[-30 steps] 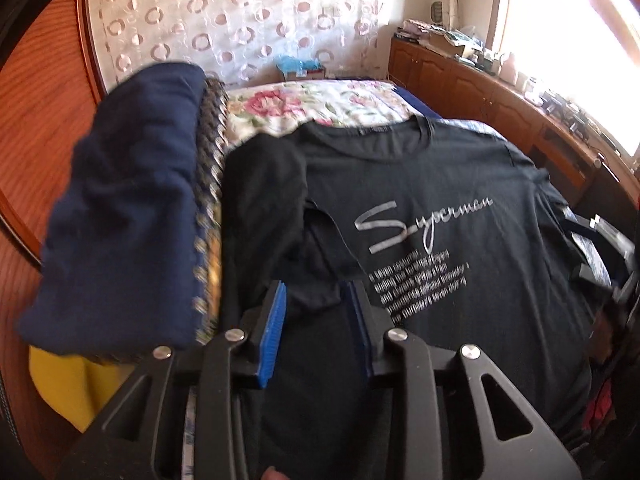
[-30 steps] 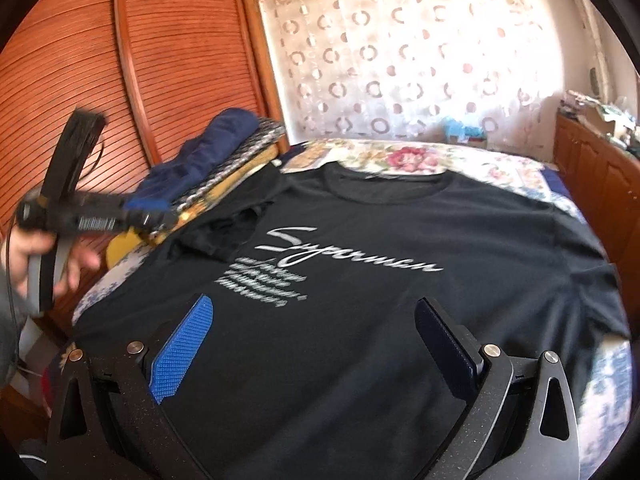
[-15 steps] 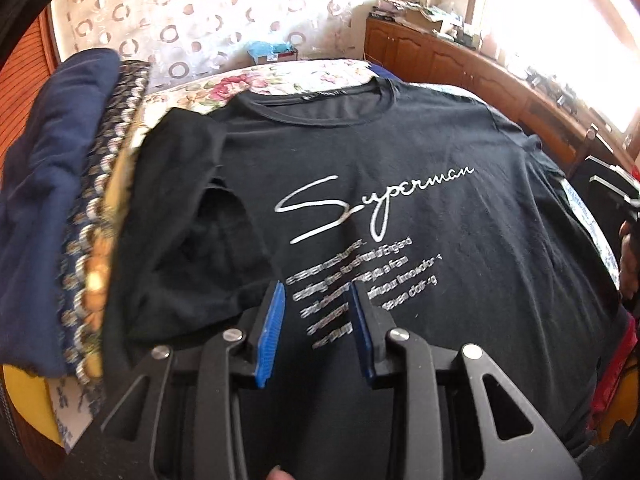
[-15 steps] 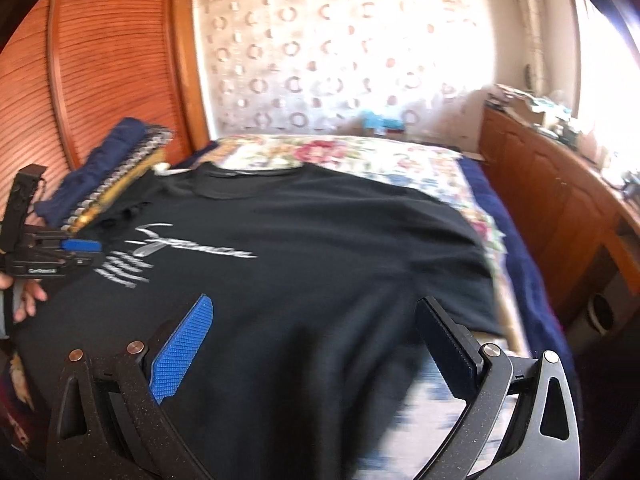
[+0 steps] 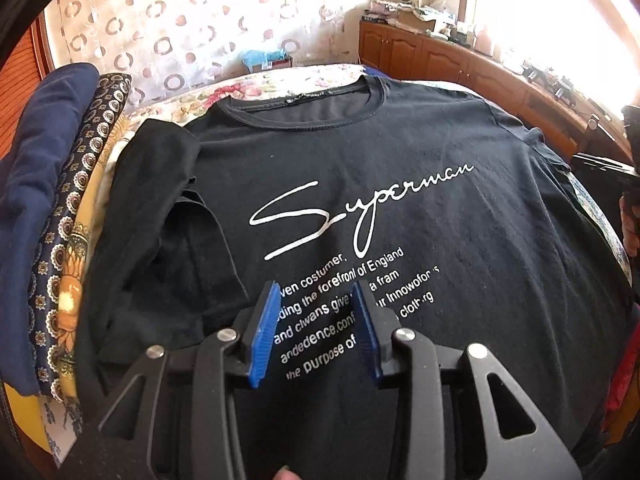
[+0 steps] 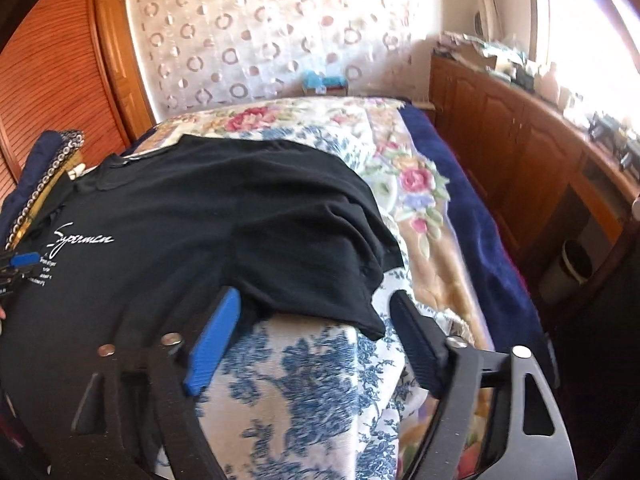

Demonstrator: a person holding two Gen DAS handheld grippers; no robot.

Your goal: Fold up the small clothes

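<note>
A black T-shirt (image 5: 400, 140) with a white "Superman" print lies face up on the bed. Its left sleeve (image 5: 160, 184) is folded inward over the chest. My left gripper (image 5: 316, 320) hangs over the lines of print; its jaws are opening and nothing is between the blue pads. In the right wrist view the shirt (image 6: 180, 220) runs to the bed's edge. My right gripper (image 6: 316, 300) straddles the hem of the right sleeve (image 6: 320, 272). Its jaws are closing, and the pads stand clear of the cloth on both sides. The left gripper (image 6: 20, 264) shows at the left edge.
Folded clothes, a navy piece (image 5: 40, 200) on patterned ones (image 5: 80, 184), are stacked left of the shirt. The floral bedspread (image 6: 312, 380) drops away at the near edge. Wooden cabinets (image 6: 520, 140) line the right wall, and a slatted wardrobe door (image 6: 52, 80) the left.
My right gripper swung from above the shirt's middle to its right sleeve at the bed edge, and its jaws narrowed. My left gripper shifted from the folded left sleeve to over the print, widening slightly.
</note>
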